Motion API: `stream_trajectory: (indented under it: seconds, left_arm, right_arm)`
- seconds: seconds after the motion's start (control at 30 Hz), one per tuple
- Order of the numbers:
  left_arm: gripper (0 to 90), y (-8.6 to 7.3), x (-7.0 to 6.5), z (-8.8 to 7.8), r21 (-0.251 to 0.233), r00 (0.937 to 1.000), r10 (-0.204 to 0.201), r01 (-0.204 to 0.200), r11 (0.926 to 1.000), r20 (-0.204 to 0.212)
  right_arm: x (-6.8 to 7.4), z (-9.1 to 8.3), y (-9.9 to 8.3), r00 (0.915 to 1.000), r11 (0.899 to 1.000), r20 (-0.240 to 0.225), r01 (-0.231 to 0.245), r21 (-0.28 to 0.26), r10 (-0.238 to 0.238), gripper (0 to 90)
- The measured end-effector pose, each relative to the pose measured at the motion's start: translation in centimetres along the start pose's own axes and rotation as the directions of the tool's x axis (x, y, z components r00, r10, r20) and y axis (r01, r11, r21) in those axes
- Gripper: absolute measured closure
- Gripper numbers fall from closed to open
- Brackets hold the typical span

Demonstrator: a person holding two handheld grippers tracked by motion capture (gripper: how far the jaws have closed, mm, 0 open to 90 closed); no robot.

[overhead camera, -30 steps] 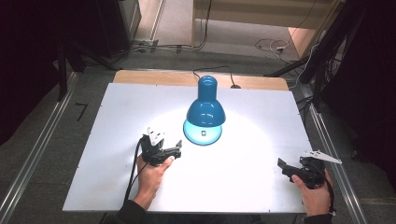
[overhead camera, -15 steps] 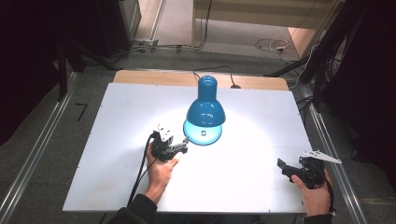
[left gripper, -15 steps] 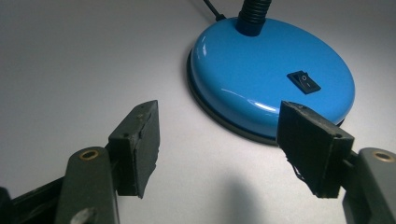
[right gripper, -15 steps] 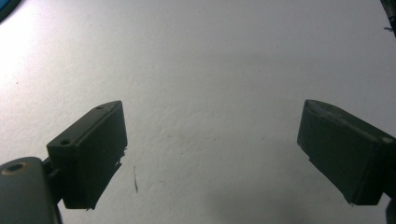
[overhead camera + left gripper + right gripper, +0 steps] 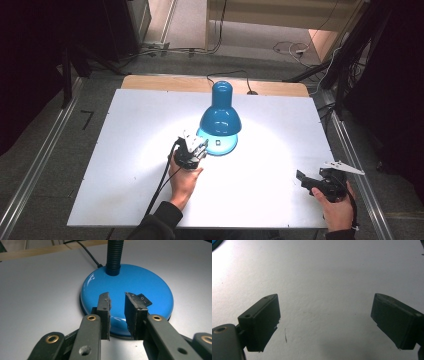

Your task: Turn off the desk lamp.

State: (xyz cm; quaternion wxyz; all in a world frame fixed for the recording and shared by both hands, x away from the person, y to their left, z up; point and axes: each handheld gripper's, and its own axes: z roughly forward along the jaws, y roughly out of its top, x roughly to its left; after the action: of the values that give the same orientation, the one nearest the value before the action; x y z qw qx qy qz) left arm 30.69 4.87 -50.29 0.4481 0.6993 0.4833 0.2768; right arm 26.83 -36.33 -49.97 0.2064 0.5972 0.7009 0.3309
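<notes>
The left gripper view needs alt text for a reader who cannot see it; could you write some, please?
The left gripper hovers with narrowed jaws over the blue lamp base, beside its black rocker switch, nothing between them. The black flexible neck rises behind.

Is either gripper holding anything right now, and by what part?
Nothing is held. The left gripper has just been closing, nothing between its jaws, at the lamp base. The right gripper is open over the table.

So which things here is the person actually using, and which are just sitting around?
In use:
- blue desk lamp, lit
- its rocker switch on the lamp base
- left gripper, fingers narrowed, just been closing, nothing between them

Sitting around:
- right gripper, open over the white table
- lamp cord
</notes>
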Motion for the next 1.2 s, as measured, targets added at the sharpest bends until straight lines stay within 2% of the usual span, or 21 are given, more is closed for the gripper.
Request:
stream_trajectory:
  seconds: [0.03, 0.13, 0.27, 0.3, 0.43, 0.7, 0.73, 0.9, 1.0, 1.03, 1.07, 1.2]
  left_arm:
    - [82.3, 0.0, 0.0, 0.0, 0.000, 1.0000, 0.000, 0.000, 1.0000, 0.000]
    - [88.5, 0.0, -0.5, 0.5, 0.006, 0.9993, 0.007, -0.007, 1.0000, 0.038]
    - [90.0, 0.1, -0.8, 0.8, 0.007, 0.9987, 0.010, -0.010, 0.9999, 0.051]
    - [90.0, 0.1, -0.9, 1.0, 0.013, 0.9977, 0.009, -0.010, 0.9999, 0.068]
    - [90.0, 0.2, -1.0, 1.4, 0.011, 0.9975, -0.008, 0.007, 0.9999, 0.071]
    - [90.0, 0.4, -1.2, 1.9, 0.030, 0.9974, 0.005, -0.007, 0.9995, 0.073]
    - [90.0, 0.4, -1.3, 2.0, 0.024, 0.9970, -0.009, 0.007, 0.9997, 0.077]
    - [90.0, 0.4, -1.3, 2.2, 0.020, 0.9965, -0.025, 0.023, 0.9995, 0.080]
    - [90.0, 0.4, -1.4, 2.4, 0.020, 0.9969, -0.022, 0.021, 0.9996, 0.076]
    - [90.0, 0.4, -1.4, 2.4, 0.021, 0.9967, -0.022, 0.020, 0.9996, 0.078]
    - [90.0, 0.4, -1.4, 2.4, 0.027, 0.9968, -0.013, 0.011, 0.9996, 0.079]
    - [90.0, 0.4, -1.5, 2.6, 0.025, 0.9964, -0.018, 0.016, 0.9996, 0.083]
  right_arm:
    - [0.0, 0.0, 0.0, 1.0000, 1.000, 0.000, -0.001, 0.001, 0.001, 7.4]
    - [0.0, 0.0, 0.0, 1.0000, 1.000, -0.003, -0.003, 0.000, 0.003, 7.4]
    - [0.0, 0.0, 0.0, 1.0000, 1.000, -0.005, -0.002, -0.001, 0.002, 7.4]
    - [0.0, 0.0, 0.0, 1.0000, 1.000, -0.005, -0.001, 0.000, 0.001, 7.4]
    - [0.0, 0.1, 0.0, 1.0000, 1.000, -0.006, 0.000, 0.003, 0.000, 7.4]
    - [0.0, 0.1, 0.0, 0.9999, 1.000, -0.011, -0.002, 0.005, 0.003, 7.5]
    - [0.0, 0.1, 0.0, 0.9999, 1.000, -0.011, -0.004, 0.005, 0.004, 7.5]
    - [0.1, 0.2, 0.1, 0.9999, 1.000, -0.014, -0.002, 0.007, 0.002, 7.5]
    - [0.1, 0.2, 0.1, 0.9998, 1.000, -0.018, 0.006, 0.006, -0.006, 8.3]
    - [0.1, 0.2, 0.1, 0.9999, 1.000, -0.015, 0.004, 0.008, -0.004, 11.0]
    - [0.1, 0.1, 0.1, 0.9999, 1.000, -0.012, 0.005, 0.005, -0.005, 11.0]
    - [0.1, 0.1, 0.1, 0.9999, 1.000, -0.016, 0.004, 0.001, -0.004, 11.0]
